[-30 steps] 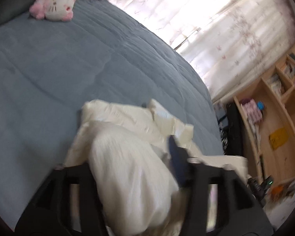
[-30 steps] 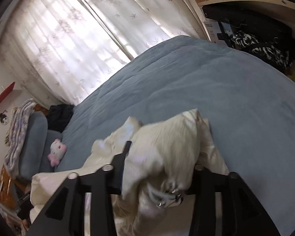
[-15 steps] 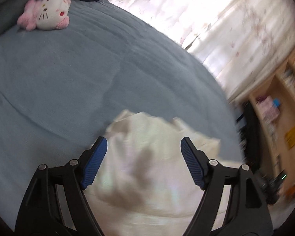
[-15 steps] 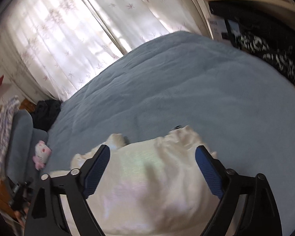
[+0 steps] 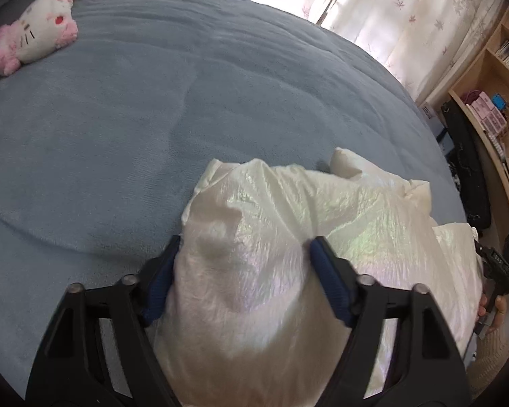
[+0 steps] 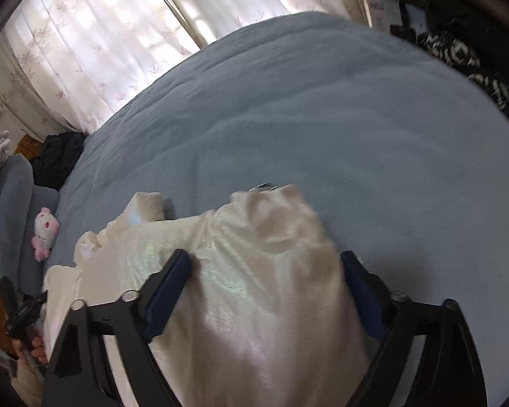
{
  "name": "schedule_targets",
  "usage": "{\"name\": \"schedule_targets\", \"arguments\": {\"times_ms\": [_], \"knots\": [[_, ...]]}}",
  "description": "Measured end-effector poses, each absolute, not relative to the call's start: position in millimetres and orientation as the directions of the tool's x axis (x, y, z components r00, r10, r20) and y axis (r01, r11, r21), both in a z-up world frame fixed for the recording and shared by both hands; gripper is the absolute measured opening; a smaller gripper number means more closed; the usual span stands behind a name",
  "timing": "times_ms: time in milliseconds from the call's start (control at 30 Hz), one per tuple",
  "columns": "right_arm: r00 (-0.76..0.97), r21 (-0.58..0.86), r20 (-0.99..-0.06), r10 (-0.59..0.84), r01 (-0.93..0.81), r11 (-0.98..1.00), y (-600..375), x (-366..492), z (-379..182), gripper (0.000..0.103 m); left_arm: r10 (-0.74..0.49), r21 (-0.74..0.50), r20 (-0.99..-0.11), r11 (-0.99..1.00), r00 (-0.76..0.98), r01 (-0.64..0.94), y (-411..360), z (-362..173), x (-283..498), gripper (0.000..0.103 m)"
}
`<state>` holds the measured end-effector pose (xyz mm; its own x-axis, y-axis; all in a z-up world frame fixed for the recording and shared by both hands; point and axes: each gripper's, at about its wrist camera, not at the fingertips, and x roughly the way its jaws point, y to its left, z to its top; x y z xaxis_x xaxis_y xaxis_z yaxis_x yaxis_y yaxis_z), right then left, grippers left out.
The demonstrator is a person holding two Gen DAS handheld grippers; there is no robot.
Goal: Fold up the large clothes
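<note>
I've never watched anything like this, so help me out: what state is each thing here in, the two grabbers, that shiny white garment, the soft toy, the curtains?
Left gripper: jaws closing, cream fabric bulging between them.
Right gripper: jaws closing, same fabric between them.
Cream puffy garment: crumpled, lying on the blue bedspread.
Plush toy: lying on its side near the pillow.
Curtains: drawn, daylight showing through.

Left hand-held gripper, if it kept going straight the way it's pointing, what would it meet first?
The cream puffy jacket: its bunched fabric already sits between the closing jaws of the left hand-held gripper. Beyond that fold lies the blue-grey bed cover, though how near is unclear.
</note>
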<state>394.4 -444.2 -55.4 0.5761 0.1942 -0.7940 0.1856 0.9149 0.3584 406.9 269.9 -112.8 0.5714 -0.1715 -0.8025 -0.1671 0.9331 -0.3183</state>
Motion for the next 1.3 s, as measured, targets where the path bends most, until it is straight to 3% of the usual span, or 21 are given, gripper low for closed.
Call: {"name": "schedule_targets", "arguments": {"times_ms": [33,67,100,200,333,467,567,1033,1200,1300], "knots": [[0.575,0.341,-0.797,0.184,0.178,0.923,-440,396,-58,0.055,-0.135,-0.287,-0.803,0.941,0.58,-0.178,265,-111,409,0.037],[0.575,0.288,-0.805,0.145,0.165,0.943,-432,399,-57,0.037,-0.107,-0.268,-0.797,0.945,0.594,-0.189,258,-107,404,0.022],[0.587,0.25,-0.803,0.107,0.168,0.954,-426,398,-55,0.028,-0.074,-0.251,-0.783,0.946,0.618,-0.205,254,-102,402,0.015],[0.661,0.22,-0.75,0.036,0.198,0.955,-414,384,-46,0.021,-0.019,-0.214,-0.733,0.955,0.68,-0.204,243,-89,394,0.012],[0.678,0.163,-0.732,-0.061,0.261,0.951,-402,394,-46,0.021,0.102,-0.139,-0.722,0.947,0.684,-0.288,228,-95,406,0.012],[0.647,0.02,-0.743,-0.172,0.278,0.96,-371,419,-71,0.021,0.247,0.016,-0.721,0.94,0.647,-0.342,211,-121,417,0.013],[0.639,0.019,-0.747,-0.185,0.299,0.954,-365,425,-97,0.024,0.308,0.06,-0.718,0.921,0.624,-0.386,206,-142,421,0.013],[0.658,0.161,-0.746,-0.102,0.327,0.931,-386,418,-162,0.04,0.249,-0.056,-0.732,0.905,0.634,-0.421,236,-170,421,0.02],[0.624,0.117,-0.771,-0.129,0.337,0.934,-386,415,-158,0.05,0.245,-0.045,-0.746,0.91,0.62,-0.413,239,-162,422,0.025],[0.594,0.091,-0.793,-0.137,0.337,0.937,-386,417,-146,0.05,0.222,-0.058,-0.747,0.917,0.626,-0.395,240,-150,419,0.026]]}}
